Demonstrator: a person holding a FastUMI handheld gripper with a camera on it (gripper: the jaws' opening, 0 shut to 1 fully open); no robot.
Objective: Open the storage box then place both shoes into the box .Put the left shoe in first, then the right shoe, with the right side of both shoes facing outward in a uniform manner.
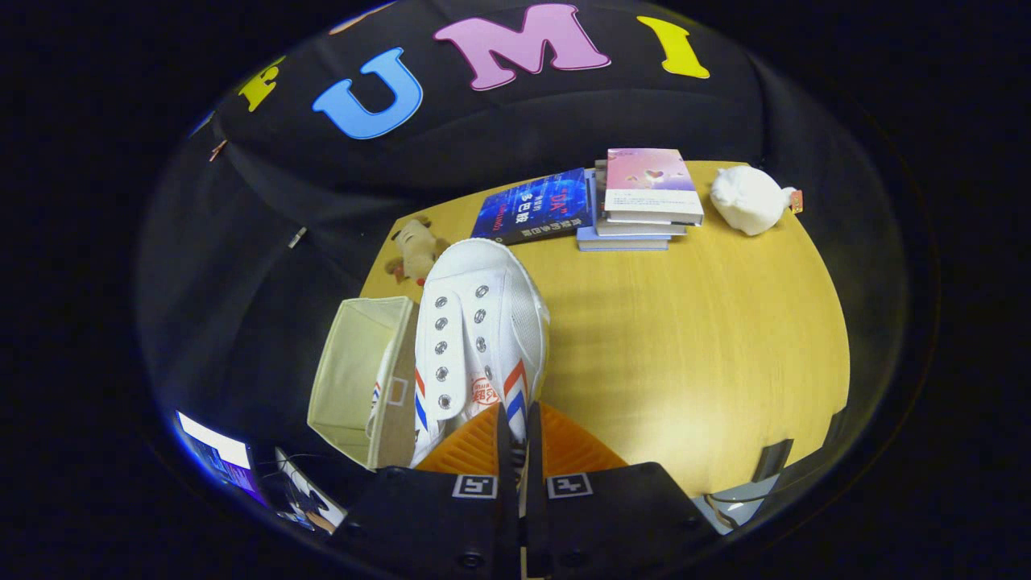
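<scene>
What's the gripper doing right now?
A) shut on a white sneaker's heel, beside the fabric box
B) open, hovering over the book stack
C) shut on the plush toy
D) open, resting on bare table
A: the gripper has its jaws nearly closed on the heel edge of the white sneaker, which hangs just right of the open cream fabric box, where part of another shoe shows.

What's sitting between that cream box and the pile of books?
In the gripper view, the white shoe held in the claw lies between the box and book stack.
</scene>
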